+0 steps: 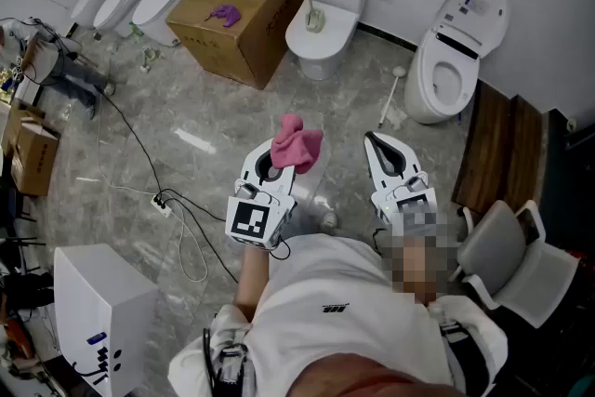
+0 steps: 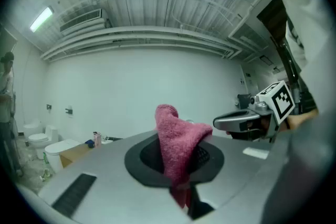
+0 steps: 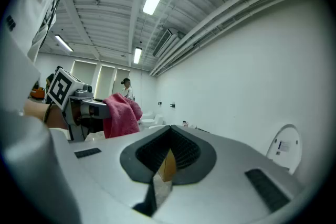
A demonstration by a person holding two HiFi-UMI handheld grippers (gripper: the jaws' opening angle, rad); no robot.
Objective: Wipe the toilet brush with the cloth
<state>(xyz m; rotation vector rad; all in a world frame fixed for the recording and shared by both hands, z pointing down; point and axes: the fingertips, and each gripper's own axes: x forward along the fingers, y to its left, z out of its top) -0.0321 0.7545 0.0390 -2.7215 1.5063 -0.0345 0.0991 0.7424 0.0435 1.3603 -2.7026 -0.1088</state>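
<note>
The grey marble floor (image 1: 214, 116) carries a cardboard box (image 1: 244, 23), which serves as the landmark here. A white toilet (image 1: 325, 14) stands just right of the box. A second toilet (image 1: 456, 60), its lid raised, stands farther right of the box against the same wall.

Both tools are held level, nearer the camera than the box and well apart from it. The left tool (image 1: 274, 165) has its jaws closed on the pink cloth (image 1: 296, 144). The cloth bunches upward from between the jaws. The right tool (image 1: 377, 144), farther right of the box than the left one, has its jaws drawn together with nothing gripped.

What looks like the toilet brush (image 1: 390, 98), a thin white stick with a round end, stands on the floor to the right of the box, between the two toilets. Neither tool touches it.
</note>
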